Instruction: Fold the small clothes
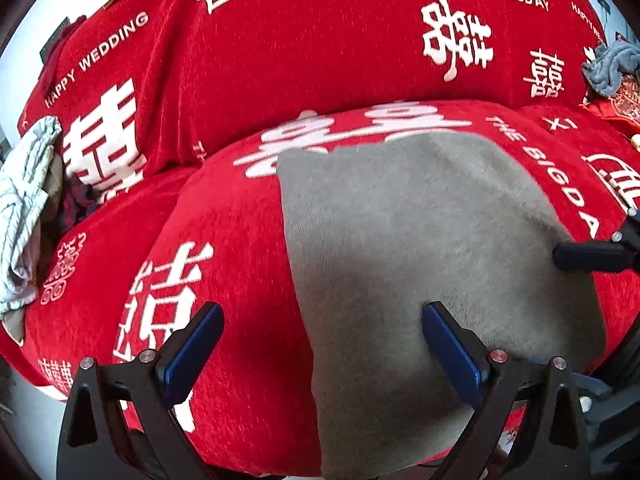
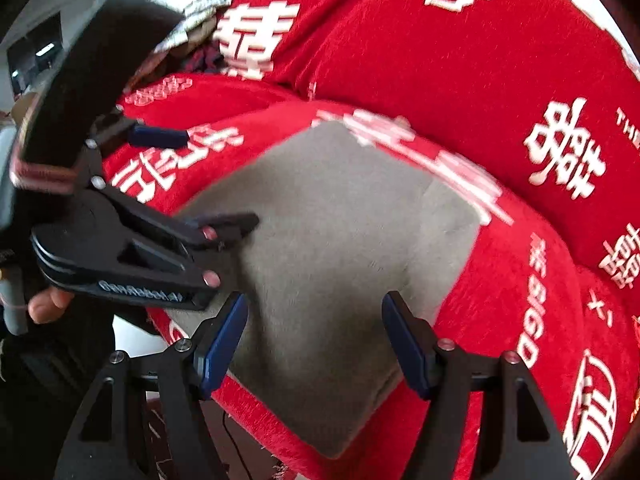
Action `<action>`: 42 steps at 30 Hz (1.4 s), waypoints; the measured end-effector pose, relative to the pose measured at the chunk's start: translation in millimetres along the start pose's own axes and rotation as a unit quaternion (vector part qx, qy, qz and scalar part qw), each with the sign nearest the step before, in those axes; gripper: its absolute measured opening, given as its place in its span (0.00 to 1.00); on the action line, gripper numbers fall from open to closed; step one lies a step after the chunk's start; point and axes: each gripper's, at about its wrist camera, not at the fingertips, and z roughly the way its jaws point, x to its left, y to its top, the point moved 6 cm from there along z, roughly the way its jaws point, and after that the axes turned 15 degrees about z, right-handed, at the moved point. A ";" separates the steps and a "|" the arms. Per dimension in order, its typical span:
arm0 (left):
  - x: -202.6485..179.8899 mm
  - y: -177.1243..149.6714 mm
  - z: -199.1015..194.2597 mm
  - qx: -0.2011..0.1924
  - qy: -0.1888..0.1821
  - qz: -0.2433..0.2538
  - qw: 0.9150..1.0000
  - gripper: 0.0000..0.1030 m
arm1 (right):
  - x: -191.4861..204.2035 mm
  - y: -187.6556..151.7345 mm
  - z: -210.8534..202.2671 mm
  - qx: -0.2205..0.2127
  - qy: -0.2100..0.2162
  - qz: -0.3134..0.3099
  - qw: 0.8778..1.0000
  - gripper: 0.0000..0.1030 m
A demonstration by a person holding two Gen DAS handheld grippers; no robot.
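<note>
Grey cloth (image 1: 420, 248) lies flat as a rough square on the front seat cushion of the red sofa cover (image 1: 248, 80), its near edge hanging over the cushion front. Left gripper (image 1: 320, 344) hovers with jaws wide, empty, straddling the cloth's left edge. Right gripper (image 2: 316, 336) is likewise wide and empty above the near edge. Risks, in my judgement: soft pile and the rounded cushion may let a pad pinch the sofa cover along with the cloth; uneven grasps would skew the fold; the overhanging edge may slide off. Unfolded clothes (image 1: 24, 208) wait at the sofa's end.
</note>
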 end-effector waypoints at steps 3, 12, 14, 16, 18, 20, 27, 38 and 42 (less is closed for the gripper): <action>-0.8 -5.0 1.0 -0.001 -0.008 -0.011 1.000 0.98 | -3.0 -8.2 10.5 0.003 -0.019 0.000 1.000 0.71; -8.3 -6.3 -15.8 -0.013 -0.005 -0.034 0.999 0.98 | 4.0 -11.4 -4.3 0.001 -0.046 0.024 0.999 0.71; -8.9 -7.0 -19.9 -0.017 0.005 -0.039 0.999 0.98 | 4.8 -11.8 -8.2 -0.004 -0.053 0.031 0.998 0.71; -9.9 -7.1 -24.4 -0.025 -0.001 -0.048 0.999 0.98 | 5.8 -13.1 -12.1 -0.011 -0.059 0.042 0.997 0.71; -9.8 -7.5 -27.9 -0.029 -0.014 -0.063 0.998 0.98 | 5.7 -14.2 -15.1 -0.017 -0.065 0.055 0.996 0.71; -9.8 -8.4 -29.4 -0.027 -0.012 -0.070 0.997 0.98 | 6.2 -15.5 -17.4 -0.025 -0.068 0.070 0.995 0.71; -14.5 -13.7 -45.6 -0.056 0.023 -0.093 0.994 0.98 | 3.6 -22.0 -22.3 -0.038 -0.076 0.103 0.991 0.71; -18.8 -19.1 -72.0 -0.090 0.032 -0.106 0.990 0.98 | 2.1 -25.5 -39.4 -0.052 -0.092 0.122 0.987 0.71; -15.5 -20.6 -78.9 -0.092 0.034 -0.111 0.989 0.98 | 5.5 -26.4 -44.1 -0.056 -0.093 0.122 0.987 0.71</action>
